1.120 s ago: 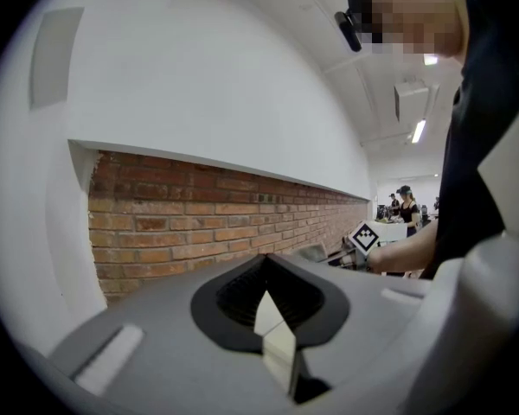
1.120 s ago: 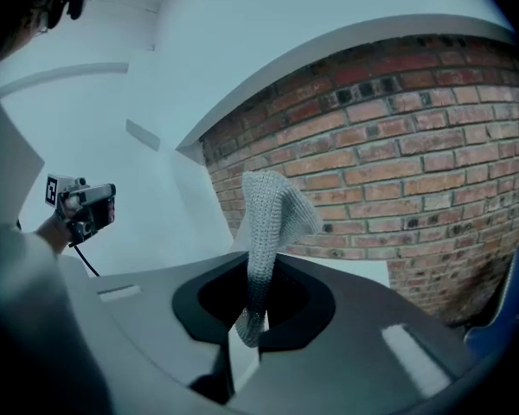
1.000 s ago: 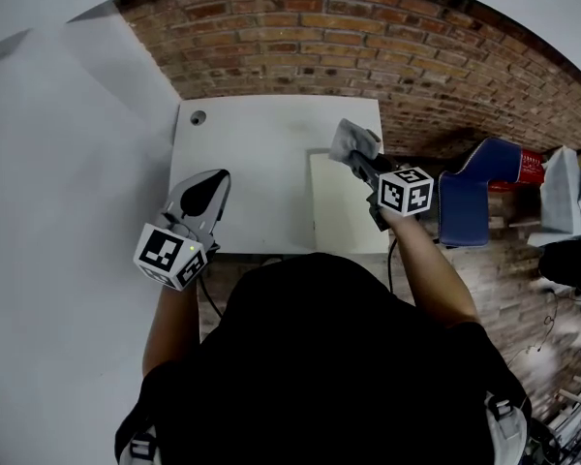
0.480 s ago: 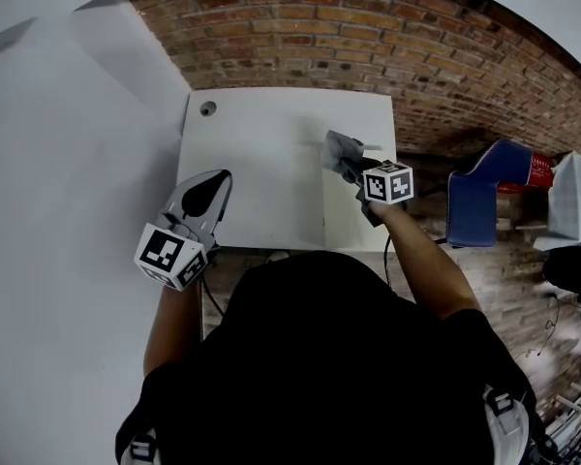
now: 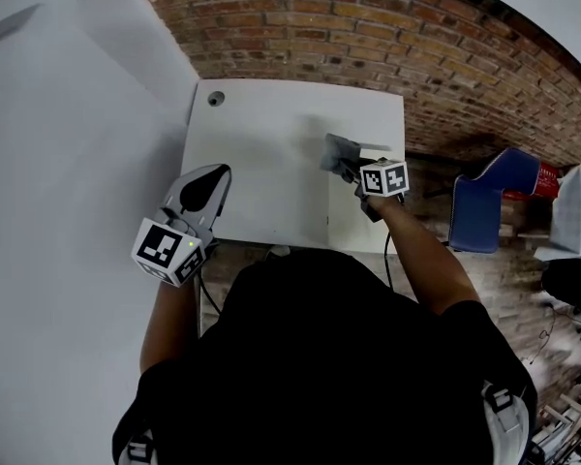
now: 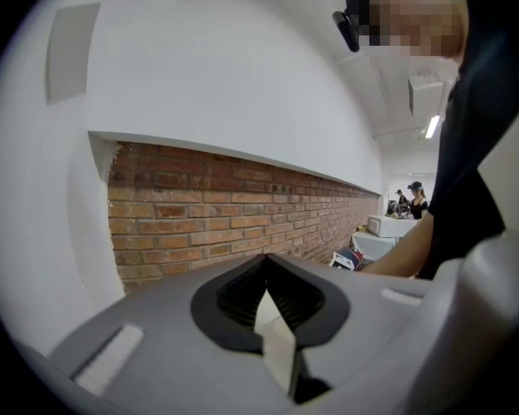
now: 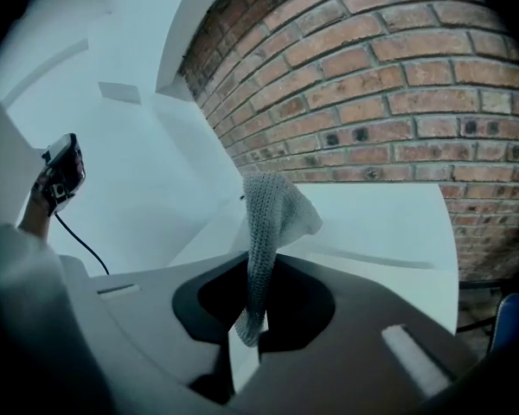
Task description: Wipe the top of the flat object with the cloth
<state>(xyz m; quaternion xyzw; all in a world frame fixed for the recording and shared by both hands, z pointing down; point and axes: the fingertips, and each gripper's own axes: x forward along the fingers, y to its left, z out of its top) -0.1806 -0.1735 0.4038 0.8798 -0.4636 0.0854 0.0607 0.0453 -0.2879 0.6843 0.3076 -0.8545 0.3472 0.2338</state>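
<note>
A white table (image 5: 261,163) stands against a brick wall (image 5: 368,27), with a small round hole (image 5: 215,98) near its far left corner. The flat object (image 5: 344,226), a pale white panel, lies on the right part of the table and reaches to the near edge. The right gripper (image 5: 350,169) is over the far left corner of that panel, and its jaws are clamped on a grey knitted cloth (image 5: 340,151). In the right gripper view the cloth (image 7: 272,219) rises out of the closed jaws of the right gripper (image 7: 249,320) as a narrow band and fans out at its free end above the white surface; whether it presses on the panel cannot be told from either view. The left gripper (image 5: 210,178) is held over the table's near left edge, well apart from the panel and the cloth. In its own view the left gripper (image 6: 271,314) has its jaws together with nothing between them, facing the brick wall (image 6: 225,223). A blue chair (image 5: 484,206) stands to the right of the table, on the brick floor
</note>
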